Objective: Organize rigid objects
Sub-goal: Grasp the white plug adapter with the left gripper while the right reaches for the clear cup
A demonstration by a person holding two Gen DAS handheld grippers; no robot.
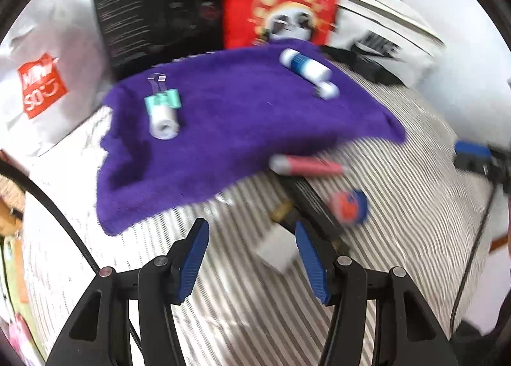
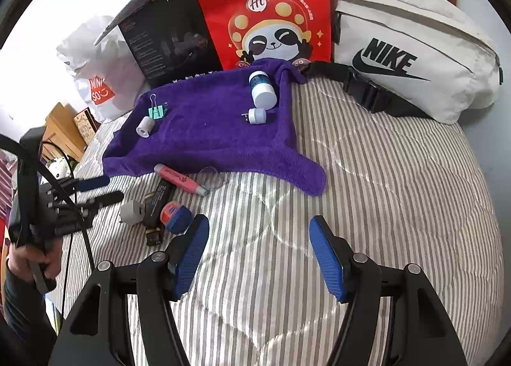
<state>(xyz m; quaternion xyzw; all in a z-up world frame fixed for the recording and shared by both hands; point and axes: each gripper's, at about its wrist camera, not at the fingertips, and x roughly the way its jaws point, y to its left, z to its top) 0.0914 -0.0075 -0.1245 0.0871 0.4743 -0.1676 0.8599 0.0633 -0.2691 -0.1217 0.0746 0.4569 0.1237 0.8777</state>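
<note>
Both grippers, left (image 1: 252, 257) and right (image 2: 258, 254), gape empty; next, probably grab the pink tube (image 2: 179, 179) beside the towel (image 2: 207, 130).

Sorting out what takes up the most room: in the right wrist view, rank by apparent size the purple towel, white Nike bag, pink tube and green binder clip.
1. purple towel
2. white Nike bag, close to the towel and farther off, so unsure
3. pink tube
4. green binder clip

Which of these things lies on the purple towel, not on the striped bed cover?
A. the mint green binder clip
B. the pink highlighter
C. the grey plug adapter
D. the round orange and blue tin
A: the mint green binder clip rests on the purple towel beside a small white roll; the other three lie on the striped bed cover in front of the towel.
</note>
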